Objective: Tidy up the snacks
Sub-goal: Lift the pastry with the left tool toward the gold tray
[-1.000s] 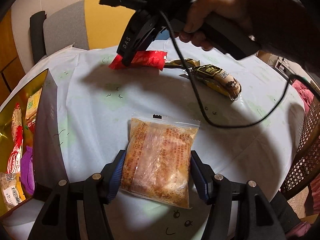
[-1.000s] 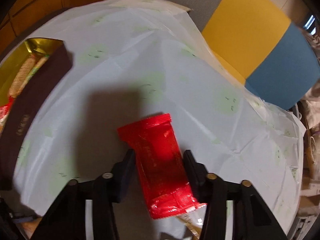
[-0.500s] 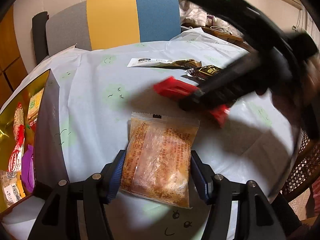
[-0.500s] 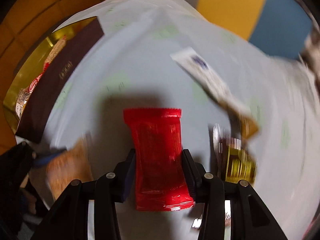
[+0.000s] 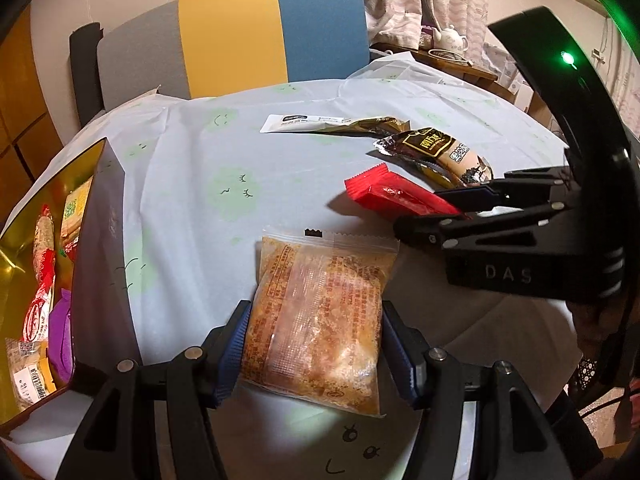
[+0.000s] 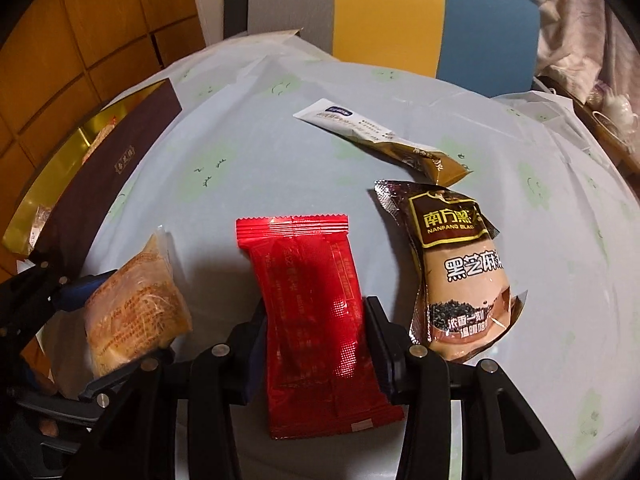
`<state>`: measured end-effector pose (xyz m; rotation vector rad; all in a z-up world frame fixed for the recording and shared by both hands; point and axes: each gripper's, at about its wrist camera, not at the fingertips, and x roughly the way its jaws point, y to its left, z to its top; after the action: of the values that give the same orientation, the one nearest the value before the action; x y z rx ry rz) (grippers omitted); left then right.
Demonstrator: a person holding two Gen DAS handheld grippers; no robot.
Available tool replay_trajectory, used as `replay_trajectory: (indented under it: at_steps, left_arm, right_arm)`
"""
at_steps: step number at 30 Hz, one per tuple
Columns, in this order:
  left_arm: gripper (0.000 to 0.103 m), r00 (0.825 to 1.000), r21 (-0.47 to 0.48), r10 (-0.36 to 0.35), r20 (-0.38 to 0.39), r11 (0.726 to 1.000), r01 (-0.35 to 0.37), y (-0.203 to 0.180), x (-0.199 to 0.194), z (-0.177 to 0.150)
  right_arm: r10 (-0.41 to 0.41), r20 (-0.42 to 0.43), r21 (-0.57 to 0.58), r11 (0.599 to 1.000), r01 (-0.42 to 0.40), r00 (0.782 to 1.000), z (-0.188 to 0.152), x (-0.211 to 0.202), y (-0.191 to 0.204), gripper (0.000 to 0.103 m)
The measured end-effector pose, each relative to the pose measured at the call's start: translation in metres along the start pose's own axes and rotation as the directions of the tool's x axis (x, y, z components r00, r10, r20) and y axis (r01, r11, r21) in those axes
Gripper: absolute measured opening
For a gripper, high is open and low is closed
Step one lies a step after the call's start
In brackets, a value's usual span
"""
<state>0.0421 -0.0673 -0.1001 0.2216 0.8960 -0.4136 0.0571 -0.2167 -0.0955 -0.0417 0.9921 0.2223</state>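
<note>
My left gripper is shut on a clear packet of orange-brown snack, held just above the table; the packet also shows in the right wrist view. My right gripper is shut on a red foil snack packet, seen from the side in the left wrist view to the right of the orange packet. The gold-lined snack box stands open at the left with several snacks inside; its dark wall shows in the right wrist view.
A brown sesame-paste pouch and a white-and-gold stick sachet lie on the pale tablecloth beyond the red packet. A grey, yellow and blue chair stands behind the table. A side table with a teapot is far right.
My right gripper carried the red packet from the far side of the table back to the near right, beside the orange packet. My left gripper has held still.
</note>
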Motion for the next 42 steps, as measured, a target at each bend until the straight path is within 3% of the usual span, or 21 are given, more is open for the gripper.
replay_trajectory:
  at_steps: [6,19,34,42]
  left_arm:
    - [0.062,1.000,-0.025,0.003,-0.004,1.000,-0.003,0.002,-0.004,0.002]
    - [0.062,0.997,-0.044,0.020,0.070,0.999,-0.016,0.002,-0.038,0.015]
    - [0.062,0.992,-0.089,-0.008,0.127,0.996,0.019,0.005,-0.079,0.027]
    - [0.062,0.987,-0.109,0.047,0.152,0.994,-0.030,0.017,-0.098,0.030]
  right_arm:
    - [-0.025,0.026,-0.002,1.000,0.025,0.999,0.001,0.003,0.010,0.046]
    - [-0.037,0.059,0.001,0.999,0.037,0.998,-0.001,0.007,0.012,0.046]
    - [-0.044,0.072,-0.004,0.999,0.044,0.996,-0.002,0.007,0.013,0.046]
    - [-0.039,0.083,0.003,0.999,0.039,0.996,-0.003,0.006,0.012,0.046]
